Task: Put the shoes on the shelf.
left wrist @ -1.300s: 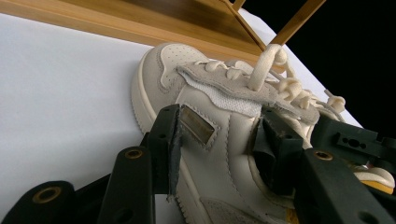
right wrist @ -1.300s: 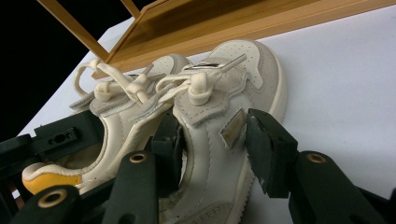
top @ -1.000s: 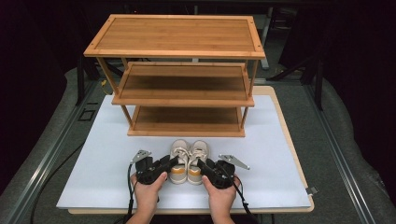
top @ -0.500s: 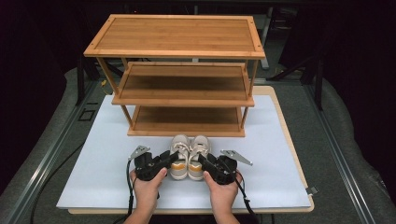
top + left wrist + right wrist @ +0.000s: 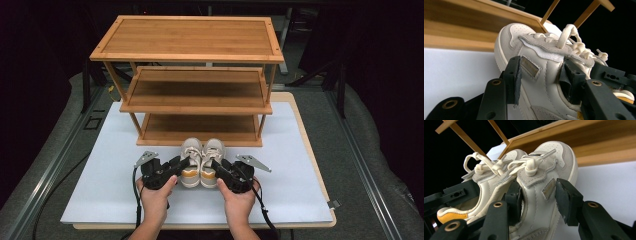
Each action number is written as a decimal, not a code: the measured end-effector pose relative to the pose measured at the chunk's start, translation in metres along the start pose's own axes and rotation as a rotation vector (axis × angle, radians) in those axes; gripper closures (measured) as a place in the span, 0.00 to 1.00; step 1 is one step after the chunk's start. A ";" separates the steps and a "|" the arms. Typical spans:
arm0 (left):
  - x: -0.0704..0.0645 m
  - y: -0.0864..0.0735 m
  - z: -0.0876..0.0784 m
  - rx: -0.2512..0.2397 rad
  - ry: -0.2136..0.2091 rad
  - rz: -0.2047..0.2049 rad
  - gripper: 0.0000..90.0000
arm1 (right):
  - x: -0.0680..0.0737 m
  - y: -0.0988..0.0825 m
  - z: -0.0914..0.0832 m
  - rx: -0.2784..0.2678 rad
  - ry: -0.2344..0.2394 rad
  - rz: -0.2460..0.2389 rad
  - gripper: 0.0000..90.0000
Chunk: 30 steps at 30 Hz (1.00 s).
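A pair of cream shoes stands side by side on the white mat [image 5: 100, 195] of the counter, just in front of the lowest board of the wooden shoe rack [image 5: 187, 75], with the toes toward the rack. The left hand-held gripper [image 5: 181, 164] holds the left shoe [image 5: 190, 162]: in the left gripper view one jaw presses on the outer side of the shoe and the other jaw goes inside the opening, so it pinches the side wall. The right hand-held gripper [image 5: 216, 165] holds the right shoe [image 5: 211, 161] in the same way, one jaw outside and one inside the opening. Both heels show a yellow-orange patch. I cannot tell if the soles touch the mat. The left hand [image 5: 156, 196] and the right hand [image 5: 239, 199] come from the near edge.
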<state>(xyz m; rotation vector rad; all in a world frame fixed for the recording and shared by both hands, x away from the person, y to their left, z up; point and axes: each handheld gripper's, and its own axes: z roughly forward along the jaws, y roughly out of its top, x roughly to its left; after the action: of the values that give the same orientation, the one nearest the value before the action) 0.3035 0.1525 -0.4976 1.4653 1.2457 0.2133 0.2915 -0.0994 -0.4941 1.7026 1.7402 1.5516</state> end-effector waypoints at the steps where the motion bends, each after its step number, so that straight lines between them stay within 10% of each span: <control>1: -0.001 0.002 0.000 -0.003 0.000 0.004 0.62 | 0.001 0.002 -0.001 0.000 0.000 -0.005 0.64; 30: -0.027 0.046 -0.025 -0.052 -0.003 0.039 0.62 | 0.030 0.041 -0.022 -0.054 0.021 -0.038 0.64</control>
<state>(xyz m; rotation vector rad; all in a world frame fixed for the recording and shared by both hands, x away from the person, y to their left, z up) 0.3002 0.1567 -0.4393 1.4460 1.2011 0.2675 0.2894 -0.0953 -0.4390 1.6240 1.7153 1.5909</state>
